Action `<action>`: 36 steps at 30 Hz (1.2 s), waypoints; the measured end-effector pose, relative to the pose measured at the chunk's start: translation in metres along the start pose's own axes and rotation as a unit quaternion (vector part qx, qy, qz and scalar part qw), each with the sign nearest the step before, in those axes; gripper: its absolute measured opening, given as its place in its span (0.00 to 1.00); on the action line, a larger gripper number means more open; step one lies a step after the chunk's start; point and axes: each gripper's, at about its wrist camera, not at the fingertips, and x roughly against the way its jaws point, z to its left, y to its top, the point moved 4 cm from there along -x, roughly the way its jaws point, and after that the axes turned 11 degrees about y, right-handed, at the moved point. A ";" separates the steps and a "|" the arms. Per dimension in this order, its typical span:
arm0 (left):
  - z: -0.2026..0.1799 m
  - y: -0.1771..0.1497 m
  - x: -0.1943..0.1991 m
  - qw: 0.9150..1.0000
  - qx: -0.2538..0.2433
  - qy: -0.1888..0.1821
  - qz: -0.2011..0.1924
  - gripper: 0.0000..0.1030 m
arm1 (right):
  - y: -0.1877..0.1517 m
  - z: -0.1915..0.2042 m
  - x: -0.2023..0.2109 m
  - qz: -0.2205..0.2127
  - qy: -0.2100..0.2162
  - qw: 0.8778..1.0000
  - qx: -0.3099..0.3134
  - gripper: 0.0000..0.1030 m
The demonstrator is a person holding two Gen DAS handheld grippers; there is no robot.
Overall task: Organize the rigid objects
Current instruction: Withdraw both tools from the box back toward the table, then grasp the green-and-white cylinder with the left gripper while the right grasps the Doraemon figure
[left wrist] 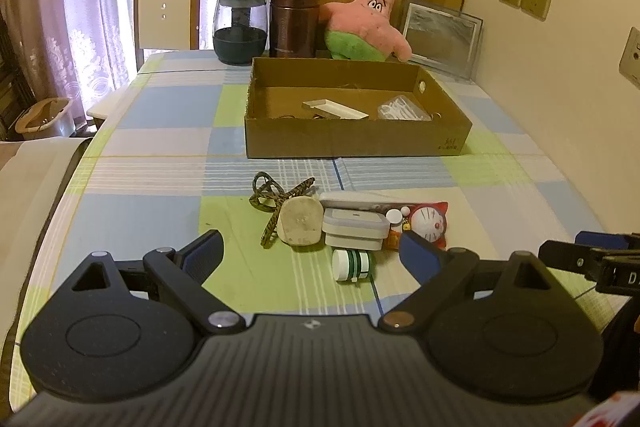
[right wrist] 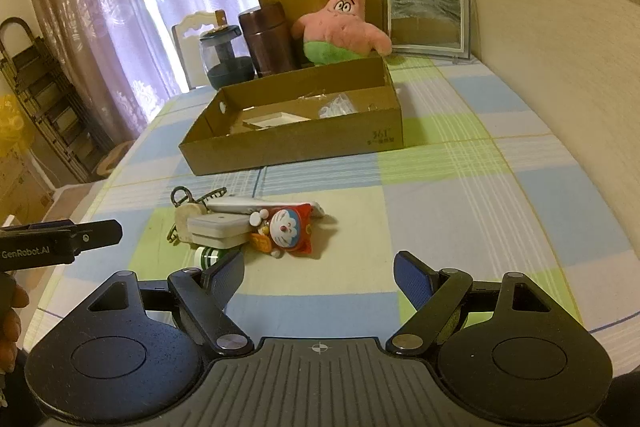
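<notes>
Near the surface's (left wrist: pixel 152 131) front edge, the left gripper (left wrist: pixel 312 255) hangs with fingers spread and empty. Just ahead lie a patterned strap (left wrist: pixel 276 199), beige block (left wrist: pixel 300 223), white cases (left wrist: pixel 354 227), green-banded jar (left wrist: pixel 352 265) and cat figure (left wrist: pixel 430 223). The cardboard box (left wrist: pixel 352 139) sits mid-surface. The right gripper (right wrist: pixel 318 273) is likewise released, empty.

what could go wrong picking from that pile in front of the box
1. The pile is tightly packed: the white case leans on the stone and the cat toy, so open tongs closing on one item may drag its neighbours.
2. The green jar lies on its side and could roll if nudged.
3. Both tongs face the same pile, so they might collide.
</notes>
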 end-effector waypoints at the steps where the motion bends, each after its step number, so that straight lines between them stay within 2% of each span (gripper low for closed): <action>1: 0.000 0.000 -0.001 1.000 0.000 -0.001 0.001 0.90 | 0.000 0.000 0.000 0.000 0.000 1.000 0.001 0.77; 20: -0.014 -0.014 -0.037 0.999 -0.035 -0.023 0.030 0.89 | -0.008 -0.015 -0.031 0.029 0.008 0.999 0.010 0.77; 28: -0.028 -0.021 -0.064 0.998 -0.042 -0.017 0.038 0.81 | -0.008 -0.030 -0.056 0.043 0.010 0.999 0.012 0.77; 36: -0.042 -0.032 -0.092 0.998 -0.044 -0.014 0.044 0.67 | -0.007 -0.042 -0.075 0.053 0.013 0.998 0.008 0.77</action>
